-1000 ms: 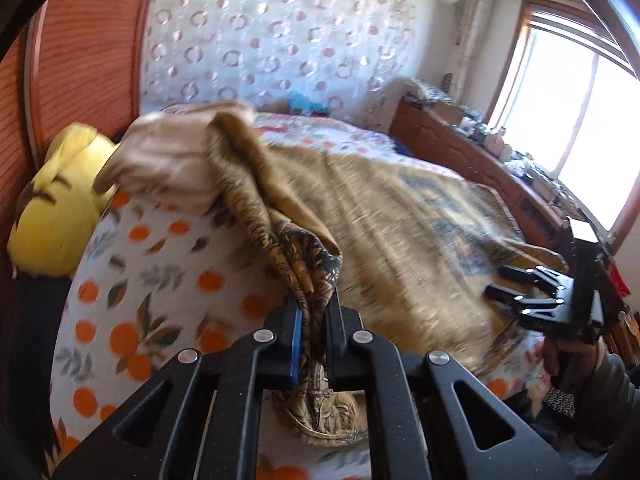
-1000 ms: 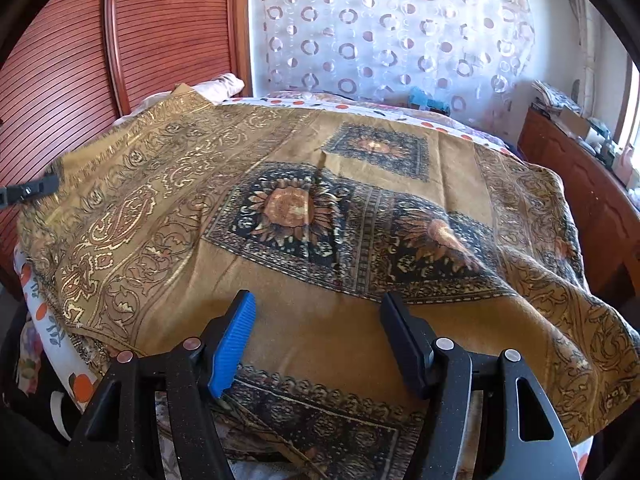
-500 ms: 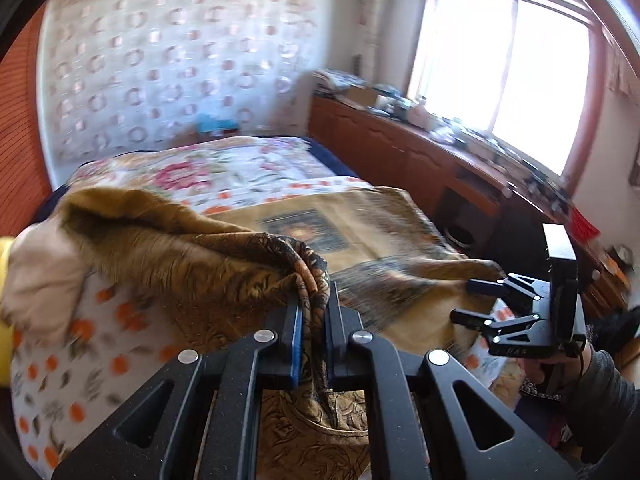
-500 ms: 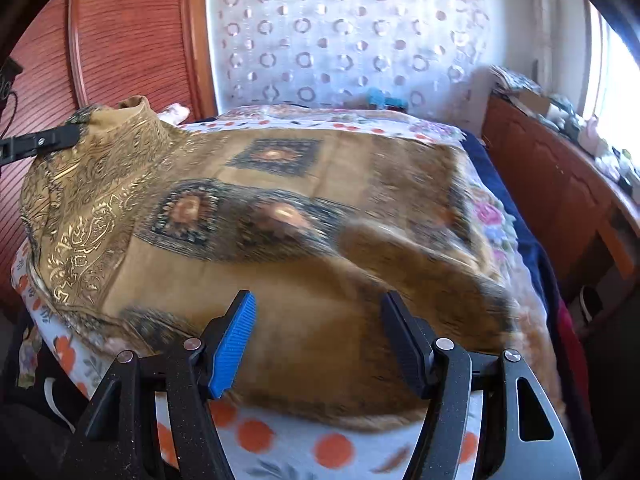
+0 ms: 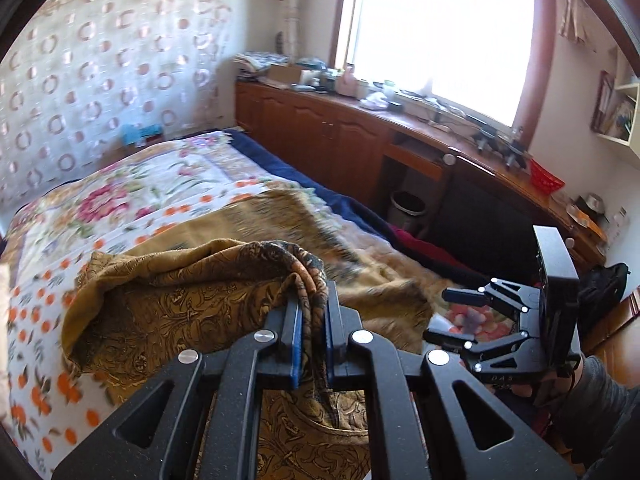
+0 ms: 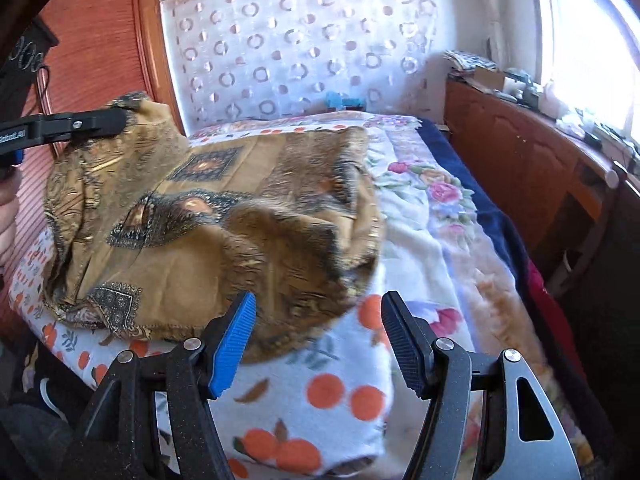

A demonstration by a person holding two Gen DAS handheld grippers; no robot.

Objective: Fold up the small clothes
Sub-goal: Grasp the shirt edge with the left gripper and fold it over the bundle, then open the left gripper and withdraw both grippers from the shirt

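Black linkage frames, silver screws; fingers (image 6: 234,340) blue-padded; grey sleeve (image 5: 600,392).

The left gripper (image 5: 311,330) has its jaws clamped on a bunched fold of the golden-brown patterned cloth (image 5: 192,304), draped over the orange-printed bedsheet (image 5: 36,344). The right gripper (image 5: 454,316) hangs spread apart nearby.

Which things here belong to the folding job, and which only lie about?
For the job: brown patterned cloth, left claw shut on it, right claw open.
Lying about: waste bin, red basket, blue box.
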